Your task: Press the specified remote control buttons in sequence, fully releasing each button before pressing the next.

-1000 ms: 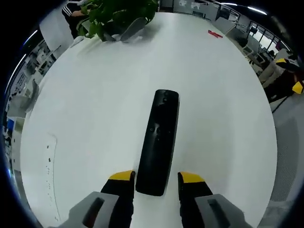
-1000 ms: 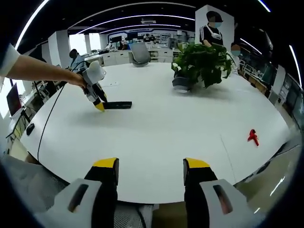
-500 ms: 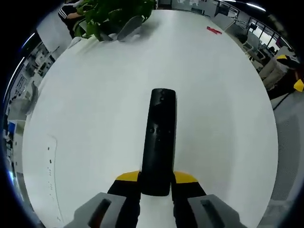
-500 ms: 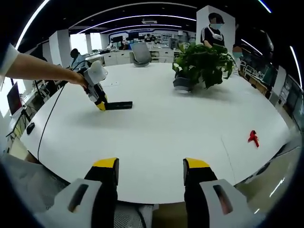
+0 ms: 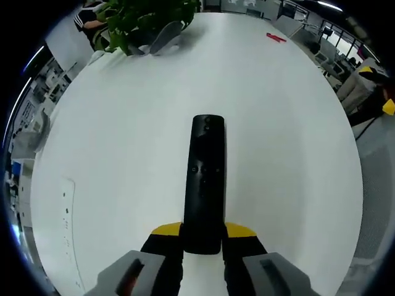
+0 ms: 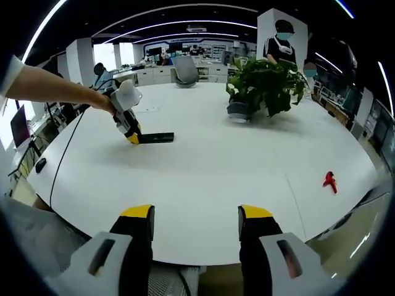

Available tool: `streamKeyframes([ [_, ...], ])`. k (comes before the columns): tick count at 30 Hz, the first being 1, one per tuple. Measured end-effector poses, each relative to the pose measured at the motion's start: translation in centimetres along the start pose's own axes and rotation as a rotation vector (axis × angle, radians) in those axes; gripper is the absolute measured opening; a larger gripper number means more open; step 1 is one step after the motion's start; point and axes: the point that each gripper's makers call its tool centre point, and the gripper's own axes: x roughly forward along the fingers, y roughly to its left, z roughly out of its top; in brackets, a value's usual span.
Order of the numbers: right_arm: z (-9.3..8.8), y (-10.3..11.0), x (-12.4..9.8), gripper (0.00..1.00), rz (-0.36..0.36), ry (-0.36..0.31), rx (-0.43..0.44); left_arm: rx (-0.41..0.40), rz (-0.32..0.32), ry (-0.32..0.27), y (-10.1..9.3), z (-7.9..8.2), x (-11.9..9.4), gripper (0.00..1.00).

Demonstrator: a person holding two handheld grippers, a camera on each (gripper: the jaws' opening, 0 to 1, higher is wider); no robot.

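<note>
Left gripper view: at the bottom centre of the frame the left gripper (image 5: 203, 232) has its yellow-tipped jaws drawn in narrow against the two sides of the near end of a black remote control (image 5: 204, 179), holding it. The remote lies flat on the white table (image 5: 123, 154) and runs straight up the middle of the frame, its small buttons facing up. Further off, at the upper left, a potted plant (image 5: 145, 21) stands on the table, and at the upper right a small red object (image 5: 276, 37) lies near the far edge. Right gripper view: at the bottom of the frame the right gripper (image 6: 195, 216) hangs just off the near edge of the table (image 6: 210, 179), its jaws wide apart with nothing between them. Farther in, at the left of the frame, a person's hand (image 6: 102, 102) holds the left gripper (image 6: 131, 137) tilted down onto the end of the remote (image 6: 155, 137). At the right the red object (image 6: 330, 181) lies on the table, well apart from the remote. Beyond, at the upper right, stands the plant (image 6: 265, 83), with a person (image 6: 281, 43) behind it.
</note>
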Motion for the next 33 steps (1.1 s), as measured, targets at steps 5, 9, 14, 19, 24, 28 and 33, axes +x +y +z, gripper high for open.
streamKeyframes([
  [5, 0.1, 0.0, 0.0, 0.56, -0.001, -0.004, 0.000, -0.009, 0.001, -0.007, -0.2, 0.0, 0.0, 0.23],
  [9, 0.1, 0.0, -0.1, 0.56, 0.000, -0.009, -0.002, 0.008, -0.004, 0.016, -1.0, 0.0, -0.1, 0.23],
  [14, 0.1, 0.0, -0.1, 0.55, 0.003, -0.011, -0.003, 0.020, -0.004, 0.029, -1.6, -0.1, -0.2, 0.23],
  [19, 0.2, 0.2, -0.1, 0.55, 0.008, -0.014, -0.009, 0.019, -0.006, 0.035, -2.2, -0.2, -0.2, 0.23],
  [24, 0.2, 0.3, -0.1, 0.54, 0.012, -0.016, -0.013, 0.032, -0.009, 0.049, -3.1, -0.3, -0.3, 0.23],
  [28, 0.2, 0.3, -0.1, 0.54, 0.015, -0.017, -0.014, 0.043, -0.013, 0.064, -3.8, -0.4, -0.4, 0.23],
  [33, 0.3, 0.4, -0.2, 0.53, 0.016, -0.020, -0.013, 0.067, -0.016, 0.089, -4.6, -0.6, -0.4, 0.23],
])
